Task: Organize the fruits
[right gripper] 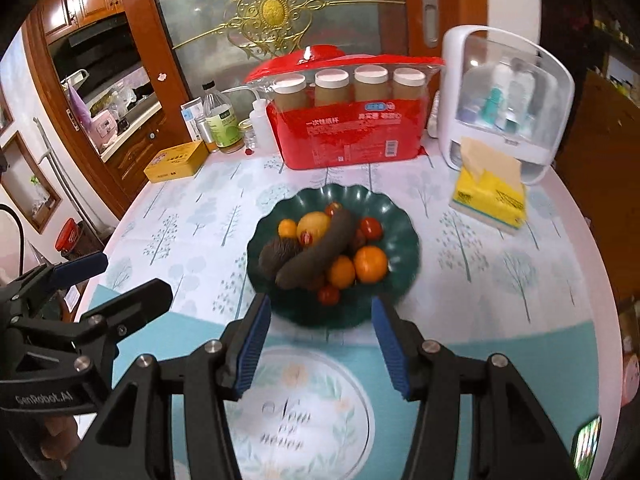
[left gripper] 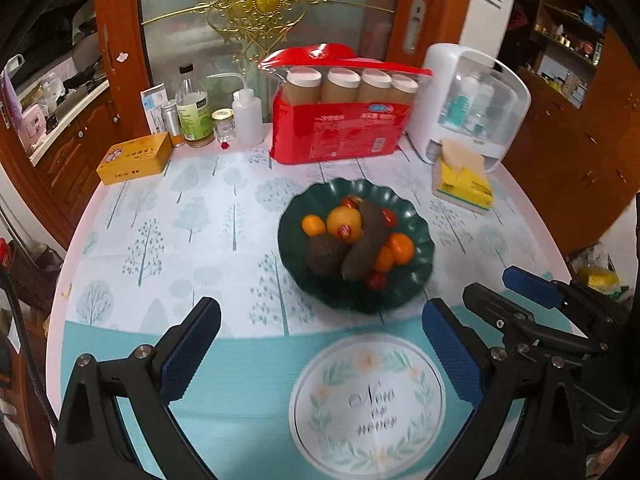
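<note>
A dark green scalloped plate [left gripper: 320, 200] [right gripper: 312, 200] stands mid-table. On it lie a yellow fruit with a sticker [left gripper: 342, 218] [right gripper: 314, 224], oranges [left gripper: 400, 248] [right gripper: 370, 264], a rough dark avocado [left gripper: 324, 254] [right gripper: 276, 254], a long dark brown piece [left gripper: 366, 240] [right gripper: 320, 250] and cherry tomatoes [left gripper: 376, 280] [right gripper: 329, 295]. My left gripper [left gripper: 322, 306] [right gripper: 120, 280] hangs above the near side of the table, open wide and empty. My right gripper [right gripper: 320, 302] [left gripper: 508, 292] hovers just short of the plate's near rim, open, with nothing between its blue pads.
Along the back stand a red pack of paper cups [left gripper: 340, 128], a white storage case [left gripper: 468, 100], a yellow tissue pack [left gripper: 464, 184], a yellow tin [left gripper: 134, 158] and bottles [left gripper: 194, 112]. A round printed emblem [right gripper: 296, 412] marks the teal cloth below both grippers. The table's rim curves away on both sides.
</note>
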`<state>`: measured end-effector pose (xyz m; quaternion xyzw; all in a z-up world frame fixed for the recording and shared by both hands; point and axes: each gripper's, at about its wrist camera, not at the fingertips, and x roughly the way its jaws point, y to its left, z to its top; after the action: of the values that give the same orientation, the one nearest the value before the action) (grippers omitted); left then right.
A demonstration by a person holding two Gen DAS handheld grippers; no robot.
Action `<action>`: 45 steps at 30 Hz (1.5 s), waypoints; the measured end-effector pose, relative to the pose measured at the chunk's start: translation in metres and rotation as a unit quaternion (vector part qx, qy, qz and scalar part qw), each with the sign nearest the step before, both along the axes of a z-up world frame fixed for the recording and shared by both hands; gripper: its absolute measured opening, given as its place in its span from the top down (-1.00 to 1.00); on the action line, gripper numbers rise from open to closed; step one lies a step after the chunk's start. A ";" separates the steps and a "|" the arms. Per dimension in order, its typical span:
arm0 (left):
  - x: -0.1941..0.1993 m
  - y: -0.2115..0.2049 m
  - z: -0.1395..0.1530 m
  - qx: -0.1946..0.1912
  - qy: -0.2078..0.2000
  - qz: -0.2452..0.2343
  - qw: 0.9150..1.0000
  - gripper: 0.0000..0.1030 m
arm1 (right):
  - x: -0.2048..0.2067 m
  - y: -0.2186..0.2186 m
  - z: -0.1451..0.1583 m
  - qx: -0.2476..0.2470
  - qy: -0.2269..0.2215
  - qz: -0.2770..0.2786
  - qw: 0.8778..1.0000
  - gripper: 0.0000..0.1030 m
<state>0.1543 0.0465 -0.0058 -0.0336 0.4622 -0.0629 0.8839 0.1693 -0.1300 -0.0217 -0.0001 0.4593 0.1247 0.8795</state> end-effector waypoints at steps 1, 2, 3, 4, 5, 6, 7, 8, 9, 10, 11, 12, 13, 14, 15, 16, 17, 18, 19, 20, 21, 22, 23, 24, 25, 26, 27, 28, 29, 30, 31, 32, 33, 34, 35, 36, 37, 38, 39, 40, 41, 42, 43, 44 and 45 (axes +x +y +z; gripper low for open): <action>-0.007 -0.001 0.001 0.000 0.000 -0.002 1.000 -0.95 | -0.012 -0.002 0.002 0.000 -0.002 -0.004 1.000 -0.04; -0.018 -0.001 0.001 0.000 0.000 -0.005 1.000 -0.95 | -0.019 -0.003 0.003 -0.001 -0.003 -0.007 1.000 -0.04; -0.024 -0.002 0.002 0.000 0.000 -0.007 1.000 -0.95 | -0.029 -0.004 0.004 -0.003 -0.005 -0.012 1.000 -0.04; -0.033 -0.003 0.002 -0.002 0.002 -0.009 1.000 -0.95 | -0.036 -0.006 0.004 -0.004 -0.005 -0.014 1.000 -0.04; -0.041 -0.003 0.001 -0.003 0.003 -0.010 1.000 -0.95 | -0.043 -0.006 0.005 -0.004 -0.005 -0.017 1.000 -0.04; -0.048 -0.003 0.001 -0.005 0.005 -0.011 1.000 -0.95 | -0.050 -0.007 0.005 -0.003 -0.004 -0.020 1.000 -0.04; -0.053 -0.003 0.001 -0.005 0.007 -0.010 1.000 -0.95 | -0.060 -0.009 0.005 -0.001 -0.002 -0.024 1.000 -0.04; -0.059 -0.003 0.001 -0.006 0.008 -0.010 1.000 -0.95 | -0.066 -0.009 0.005 0.000 0.000 -0.026 1.000 -0.04; -0.066 -0.003 0.001 -0.007 0.009 -0.010 1.000 -0.95 | -0.072 -0.010 0.004 0.000 0.001 -0.028 1.000 -0.04; -0.072 -0.003 0.001 -0.007 0.009 -0.009 1.000 -0.95 | -0.080 -0.011 0.004 -0.003 0.001 -0.031 1.000 -0.04; -0.078 -0.003 0.002 -0.005 0.008 -0.009 1.000 -0.95 | -0.088 -0.011 0.004 -0.009 -0.001 -0.035 0.999 -0.04; -0.085 -0.004 0.002 -0.001 0.005 -0.007 1.000 -0.95 | -0.097 -0.011 0.004 -0.013 -0.004 -0.036 0.999 -0.04; -0.091 -0.004 0.003 0.002 0.003 -0.006 1.000 -0.95 | -0.104 -0.011 0.004 -0.016 -0.004 -0.037 0.999 -0.04; -0.095 -0.006 0.002 0.005 0.002 -0.006 1.000 -0.95 | -0.109 -0.012 0.003 -0.016 -0.003 -0.037 0.999 -0.04; -0.101 -0.007 0.002 0.010 0.001 -0.005 1.000 -0.95 | -0.116 -0.012 0.004 -0.015 -0.003 -0.038 0.999 -0.04; -0.108 -0.009 0.001 0.014 0.002 -0.004 1.000 -0.95 | -0.122 -0.012 0.005 -0.016 -0.003 -0.039 0.999 -0.04; -0.110 -0.011 0.000 0.016 0.004 -0.004 1.000 -0.95 | -0.127 -0.013 0.005 -0.017 -0.004 -0.040 0.999 -0.04; -0.117 -0.012 -0.002 0.017 0.007 -0.001 1.000 -0.95 | -0.132 -0.013 0.006 -0.020 -0.006 -0.042 0.999 -0.04; -0.120 -0.013 -0.003 0.018 0.008 0.000 1.000 -0.95 | -0.136 -0.014 0.006 -0.027 -0.009 -0.045 0.999 -0.04; -0.124 -0.015 -0.005 0.020 0.011 0.002 1.000 -0.95 | -0.140 -0.014 0.006 -0.031 -0.010 -0.046 0.998 -0.04; -0.129 -0.016 -0.007 0.022 0.014 0.004 1.000 -0.95 | -0.143 -0.015 0.006 -0.034 -0.011 -0.048 0.998 -0.04; -0.132 -0.017 -0.009 0.024 0.016 0.005 1.000 -0.95 | -0.146 -0.017 0.006 -0.036 -0.008 -0.051 0.998 -0.04; -0.135 -0.018 -0.011 0.028 0.019 0.006 0.999 -0.95 | -0.148 -0.018 0.005 -0.036 -0.005 -0.052 0.998 -0.04; -0.137 -0.018 -0.012 0.029 0.023 0.008 0.999 -0.95 | -0.150 -0.019 0.005 -0.035 -0.001 -0.055 0.998 -0.04; -0.139 -0.018 -0.013 0.028 0.027 0.011 0.999 -0.95 | -0.151 -0.021 0.005 -0.034 0.002 -0.055 0.998 -0.04; -0.139 -0.017 -0.014 0.026 0.030 0.014 0.999 -0.95 | -0.152 -0.021 0.005 -0.032 0.004 -0.054 0.998 -0.04; -0.140 -0.016 -0.014 0.027 0.032 0.021 0.999 -0.95 | -0.153 -0.022 0.006 -0.030 0.004 -0.052 0.998 -0.04; -0.140 -0.016 -0.013 0.029 0.032 0.027 0.999 -0.95 | -0.153 -0.022 0.008 -0.033 0.002 -0.049 0.998 -0.04; -0.139 -0.015 -0.012 0.031 0.033 0.033 0.998 -0.95 | -0.152 -0.021 0.009 -0.037 0.000 -0.047 0.998 -0.04; -0.139 -0.014 -0.011 0.031 0.033 0.038 0.998 -0.95 | -0.152 -0.021 0.011 -0.039 -0.003 -0.045 0.998 -0.04; -0.139 -0.014 -0.010 0.031 0.032 0.042 0.998 -0.95 | -0.152 -0.020 0.013 -0.039 -0.007 -0.043 0.998 -0.04; -0.139 -0.014 -0.010 0.032 0.032 0.044 0.998 -0.95 | -0.153 -0.020 0.016 -0.039 -0.011 -0.041 0.998 -0.04; -0.140 -0.014 -0.009 0.033 0.032 0.047 0.998 -0.95 | -0.154 -0.020 0.017 -0.039 -0.013 -0.038 0.998 -0.04; -0.140 -0.014 -0.009 0.033 0.032 0.050 0.998 -0.95 | -0.153 -0.019 0.018 -0.040 -0.014 -0.037 0.998 -0.04; -0.141 -0.014 -0.008 0.033 0.032 0.051 0.998 -0.95 | -0.154 -0.019 0.019 -0.040 -0.015 -0.034 0.998 -0.04; -0.141 -0.015 -0.008 0.035 0.032 0.054 0.997 -0.95 | -0.154 -0.018 0.019 -0.040 -0.016 -0.033 0.999 -0.04; -0.141 -0.015 -0.008 0.036 0.031 0.056 0.997 -0.95 | -0.155 -0.018 0.019 -0.041 -0.017 -0.032 0.999 -0.04; -0.142 -0.014 -0.007 0.036 0.031 0.058 0.997 -0.95 | -0.154 -0.018 0.019 -0.042 -0.017 -0.031 0.999 -0.04; -0.142 -0.014 -0.007 0.036 0.031 0.059 0.997 -0.95 | -0.155 -0.018 0.019 -0.040 -0.016 -0.031 0.999 -0.04; -0.142 -0.014 -0.007 0.036 0.031 0.061 0.997 -0.95 | -0.155 -0.018 0.019 -0.038 -0.015 -0.032 0.999 -0.04; -0.142 -0.014 -0.007 0.036 0.030 0.062 0.997 -0.95 | -0.155 -0.017 0.019 -0.037 -0.013 -0.032 0.999 -0.04; -0.142 -0.014 -0.006 0.037 0.029 0.062 0.997 -0.95 | -0.155 -0.018 0.019 -0.036 -0.011 -0.032 0.999 -0.04; -0.142 -0.015 -0.006 0.038 0.029 0.062 0.997 -0.95 | -0.155 -0.018 0.019 -0.036 -0.010 -0.032 0.999 -0.04; -0.142 -0.015 -0.006 0.038 0.028 0.062 0.997 -0.95 | -0.154 -0.017 0.018 -0.036 -0.009 -0.033 0.999 -0.04; -0.142 -0.016 -0.006 0.039 0.028 0.062 0.997 -0.95 | -0.153 -0.018 0.017 -0.036 -0.007 -0.034 0.999 -0.04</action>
<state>0.0126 0.0310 -0.0119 -0.0293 0.4859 0.0110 0.8735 0.0160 -0.1478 -0.0044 -0.0169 0.4573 0.0782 0.8857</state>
